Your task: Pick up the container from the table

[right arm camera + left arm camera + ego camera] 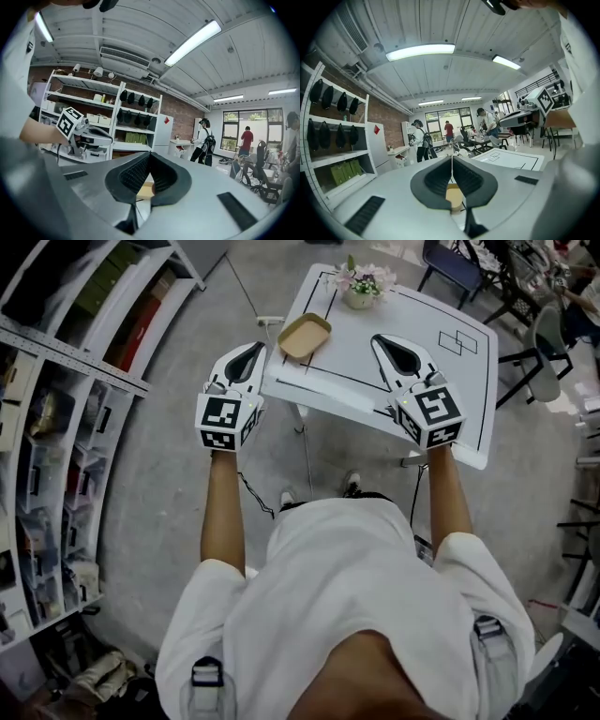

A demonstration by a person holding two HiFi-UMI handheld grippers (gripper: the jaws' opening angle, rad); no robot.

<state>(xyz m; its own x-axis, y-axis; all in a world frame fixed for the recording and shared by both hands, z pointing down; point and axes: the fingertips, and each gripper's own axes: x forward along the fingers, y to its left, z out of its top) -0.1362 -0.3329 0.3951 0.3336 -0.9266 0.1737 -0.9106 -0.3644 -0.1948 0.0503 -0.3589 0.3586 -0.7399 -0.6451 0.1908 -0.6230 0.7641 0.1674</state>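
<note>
Container (305, 336): shallow tan tray w/ rounded corners, open side up, nothing in it. Lies flat on table (412, 324) at its near-L corner, turned diagonal to the edge. Just R of and a bit ahead of left gripper (255, 346) fingertips, apart from them. Well L of right gripper (377, 337) fingertips. Not between either pair.

**Tan container, white rig**

The container (305, 336) is tan. The table (469, 381) is white with thin black lines. The left gripper (259, 347) and right gripper (377, 338) are white with dark grey jaws and black-and-white square markers. The far flowers (360, 279) are pink and white.
</note>
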